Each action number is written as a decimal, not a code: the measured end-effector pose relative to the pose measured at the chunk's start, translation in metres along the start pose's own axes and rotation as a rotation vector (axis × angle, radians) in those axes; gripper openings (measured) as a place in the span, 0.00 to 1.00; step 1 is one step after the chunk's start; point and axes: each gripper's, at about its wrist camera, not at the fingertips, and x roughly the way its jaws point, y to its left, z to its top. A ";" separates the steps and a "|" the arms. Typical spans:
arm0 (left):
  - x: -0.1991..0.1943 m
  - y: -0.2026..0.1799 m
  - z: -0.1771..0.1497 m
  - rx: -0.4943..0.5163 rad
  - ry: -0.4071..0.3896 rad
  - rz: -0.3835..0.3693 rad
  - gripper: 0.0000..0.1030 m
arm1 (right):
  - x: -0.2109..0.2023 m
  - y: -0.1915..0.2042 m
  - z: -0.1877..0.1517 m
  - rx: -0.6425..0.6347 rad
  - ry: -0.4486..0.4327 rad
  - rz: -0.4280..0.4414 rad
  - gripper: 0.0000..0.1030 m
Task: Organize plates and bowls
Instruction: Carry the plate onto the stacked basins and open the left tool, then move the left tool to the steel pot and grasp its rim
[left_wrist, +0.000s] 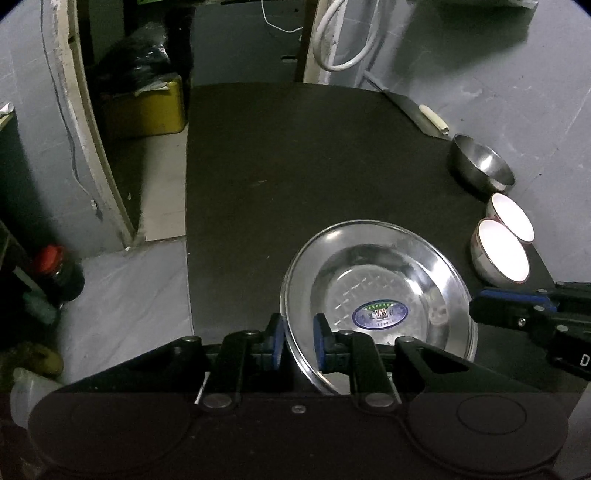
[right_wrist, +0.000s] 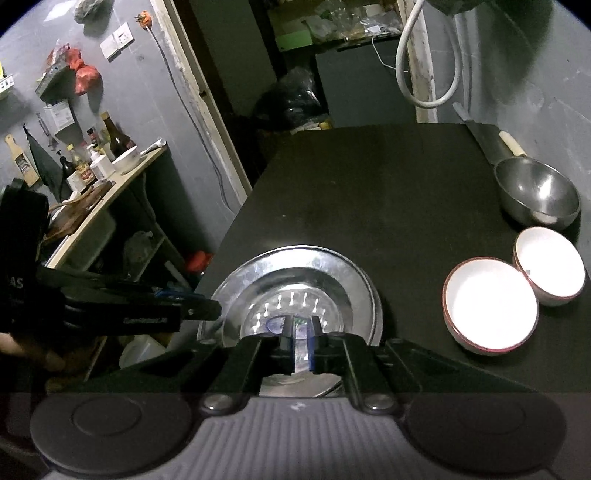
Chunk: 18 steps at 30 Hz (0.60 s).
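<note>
Writing: the steel plate (left_wrist: 376, 295) carries an oval blue sticker (left_wrist: 379, 314) at its centre; the print on it is too small to read. The left gripper's body, seen from the right wrist view, bears pale lettering, blurred beyond reading. A lone "D" shows on the right gripper's housing in the left wrist view.

Left gripper (left_wrist: 299, 341): jaws narrowed onto the near-left rim of the steel plate, one blue pad outside the rim, the other inside the dish. It is grasping the plate rim.

Right gripper (right_wrist: 301, 345): jaws drawn almost together over the steel plate's near edge, a thin bright sliver between the pads. Whether that sliver is the plate's rim in its grip cannot be told from the right wrist view.

Location: the steel plate lies on the black counter (left_wrist: 295, 166), at its near end. Right of the plate stand two white bowls (right_wrist: 491, 304) with red rims, touching each other. Beyond them, further from the plate, sits a steel bowl (right_wrist: 537, 194). A white-handled utensil (left_wrist: 434, 120) lies behind the steel bowl, at the counter's far right edge.
</note>
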 end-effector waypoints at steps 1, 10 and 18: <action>-0.001 0.000 0.000 0.000 -0.005 0.005 0.20 | 0.000 -0.001 -0.001 0.003 0.001 -0.001 0.11; -0.010 -0.010 0.008 0.001 -0.074 0.024 0.59 | -0.005 -0.009 0.000 0.022 -0.019 -0.010 0.34; -0.010 -0.026 0.022 0.033 -0.120 0.035 0.93 | -0.011 -0.026 0.000 0.074 -0.043 -0.037 0.70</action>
